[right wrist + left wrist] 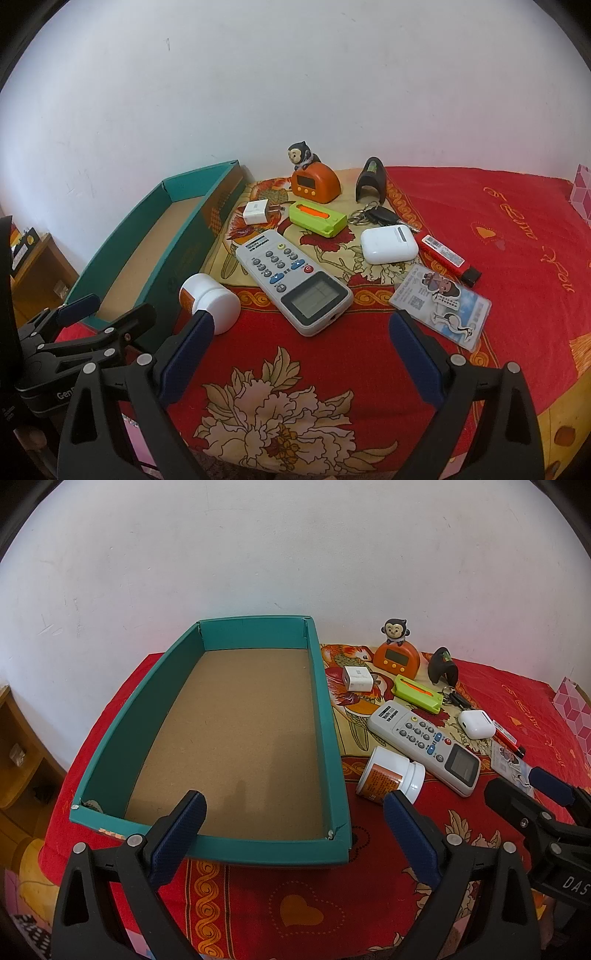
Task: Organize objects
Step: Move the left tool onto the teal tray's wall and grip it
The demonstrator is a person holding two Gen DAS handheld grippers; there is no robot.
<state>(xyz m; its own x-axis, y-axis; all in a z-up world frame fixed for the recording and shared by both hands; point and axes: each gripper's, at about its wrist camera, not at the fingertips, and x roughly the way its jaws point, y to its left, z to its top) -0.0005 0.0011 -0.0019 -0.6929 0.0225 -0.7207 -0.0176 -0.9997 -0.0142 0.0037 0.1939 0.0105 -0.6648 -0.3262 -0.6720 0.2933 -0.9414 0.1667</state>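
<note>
An empty teal box (328, 720) with a brown cardboard floor lies left of a cluster of small items. My left gripper (295, 808) hangs open over the box's near end, holding nothing. My right gripper (301, 325) stands open just in front of the white remote (291, 280), also holding nothing. Around the remote lie a white bottle (210, 299) on its side, a white charger (256, 212), a green case (317, 219), an orange monkey clock (316, 182), a white earbud case (388, 243), keys (376, 216), a red lighter (447, 258) and a plastic card (439, 306).
Everything rests on a red flowered cloth (480, 206) against a white wall. A black curved object (371, 181) stands behind the keys. A wooden shelf (18, 746) sits beyond the left edge. A pink patterned box (576, 709) is at the far right.
</note>
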